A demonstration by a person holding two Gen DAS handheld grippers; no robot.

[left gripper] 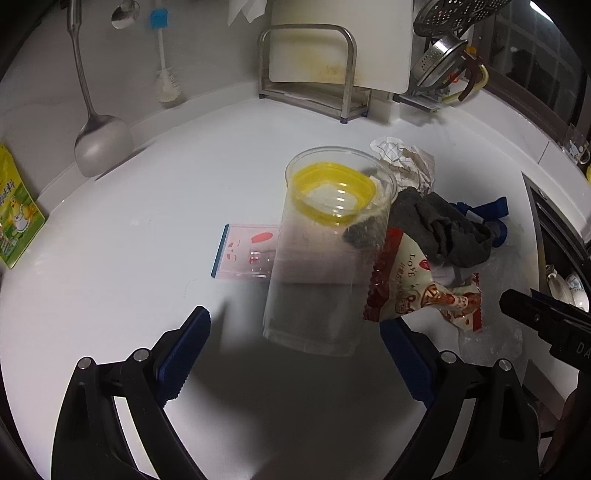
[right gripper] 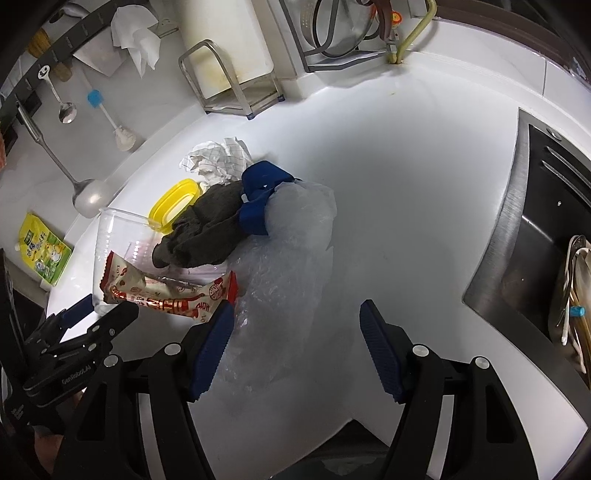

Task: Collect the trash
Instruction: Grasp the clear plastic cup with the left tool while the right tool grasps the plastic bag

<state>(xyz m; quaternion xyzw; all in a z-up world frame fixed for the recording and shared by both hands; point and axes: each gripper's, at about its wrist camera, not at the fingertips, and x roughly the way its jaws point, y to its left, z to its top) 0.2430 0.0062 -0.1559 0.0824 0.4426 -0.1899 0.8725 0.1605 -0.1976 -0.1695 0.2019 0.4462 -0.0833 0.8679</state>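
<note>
White counter [left gripper: 129,229] fills the left wrist view, backed by a wall where a ladle [left gripper: 98,136], a spoon [left gripper: 125,14] and a brush [left gripper: 162,55] hang, with a cutting board [left gripper: 332,40] in a metal rack [left gripper: 347,85]. The left gripper [left gripper: 295,339] stands released, its blue pads wide apart with a clear cup [left gripper: 325,266] standing between them but untouched. Behind the cup lie a yellow ring [left gripper: 332,195] and a small card [left gripper: 247,254]. To its right the trash is heaped: crumpled paper [left gripper: 410,162], a dark cloth [left gripper: 443,229] and a red snack wrapper [left gripper: 413,288] leaning on the cup. A green pouch [left gripper: 18,214] sits at far left.

From the right wrist view, the same counter [right gripper: 406,184] runs to a steel sink [right gripper: 535,229] on the right. The right gripper [right gripper: 295,332] is also released, jaws wide and empty, just over a crinkled clear bag [right gripper: 295,236]. Paper [right gripper: 218,155], cloth [right gripper: 207,232], a blue piece [right gripper: 262,184] and wrapper [right gripper: 170,295] lie left of it, and the left gripper [right gripper: 98,314] shows at the lower left.
</note>
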